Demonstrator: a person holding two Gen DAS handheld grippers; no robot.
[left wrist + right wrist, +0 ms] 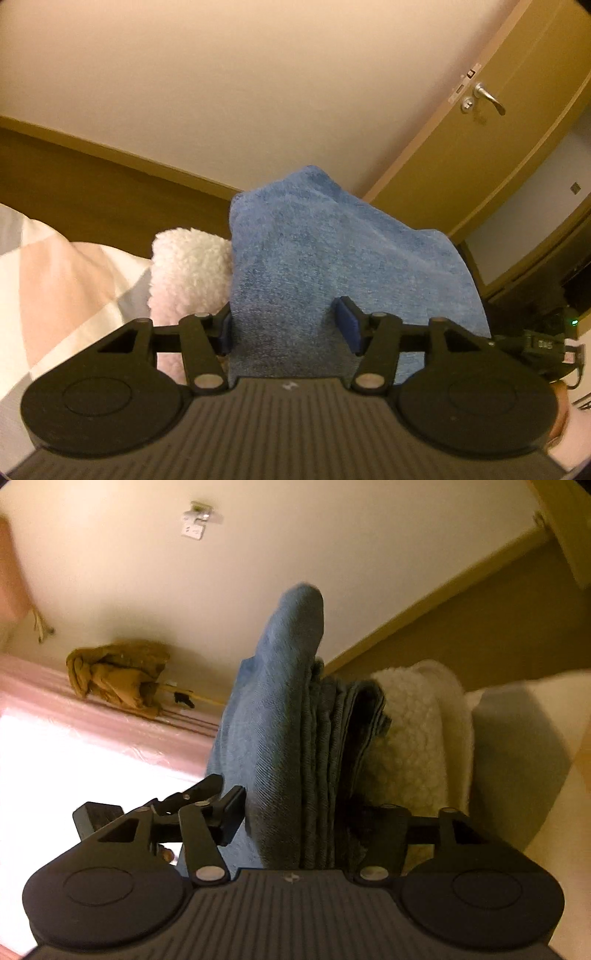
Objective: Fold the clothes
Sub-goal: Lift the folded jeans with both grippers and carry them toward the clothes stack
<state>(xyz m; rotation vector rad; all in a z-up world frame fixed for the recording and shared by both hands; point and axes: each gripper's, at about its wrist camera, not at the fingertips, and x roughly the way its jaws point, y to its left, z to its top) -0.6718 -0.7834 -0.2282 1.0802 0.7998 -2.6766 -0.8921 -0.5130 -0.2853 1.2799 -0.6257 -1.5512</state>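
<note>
A folded blue towel (295,258) stands up between the fingers of my left gripper (286,325), which is shut on it. Both blue pads (349,325) press its sides. In the right wrist view the same blue towel (280,720) shows its stacked folded layers edge-on, and my right gripper (303,816) is shut on that thick stack. The towel is held up in the air, its top edge against the wall behind. What lies below the towel is hidden by the gripper bodies.
A white fleecy cloth (188,266) (413,738) lies right behind the towel. Patterned bedding (55,277) and a wooden headboard (92,184) are left. A door (480,147) stands right. A brown bundle (118,675) hangs by a pink curtain (92,705).
</note>
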